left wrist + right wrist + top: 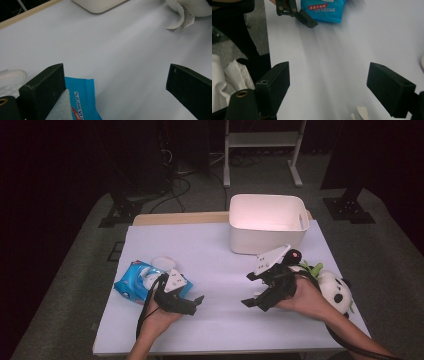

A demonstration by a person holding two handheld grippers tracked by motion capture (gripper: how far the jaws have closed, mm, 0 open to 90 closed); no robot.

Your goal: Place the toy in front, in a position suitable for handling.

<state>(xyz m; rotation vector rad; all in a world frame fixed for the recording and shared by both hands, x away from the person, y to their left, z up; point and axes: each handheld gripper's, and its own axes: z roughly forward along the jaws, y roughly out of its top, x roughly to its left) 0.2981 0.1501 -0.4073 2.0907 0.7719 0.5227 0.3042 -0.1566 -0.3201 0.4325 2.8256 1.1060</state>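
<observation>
The glossy blue wipes packet (134, 282) lay crinkled at the frame's lower left, beside the left gripper (196, 302), whose blocky black jaws stood wide. The right gripper (250, 290), lower right, gaped wide beside a plush panda (336, 291)

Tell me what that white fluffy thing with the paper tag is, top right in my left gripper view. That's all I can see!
Observer: It's a toy panda, lying near the right edge of the table, just behind the right gripper.
Operator: Is that gripper holding it?
Observer: No. Its jaws are open with nothing in them, and they point away from the panda.
Operator: And the white thing at the top?
Observer: That's a white bin. From above it looks empty.
</observation>
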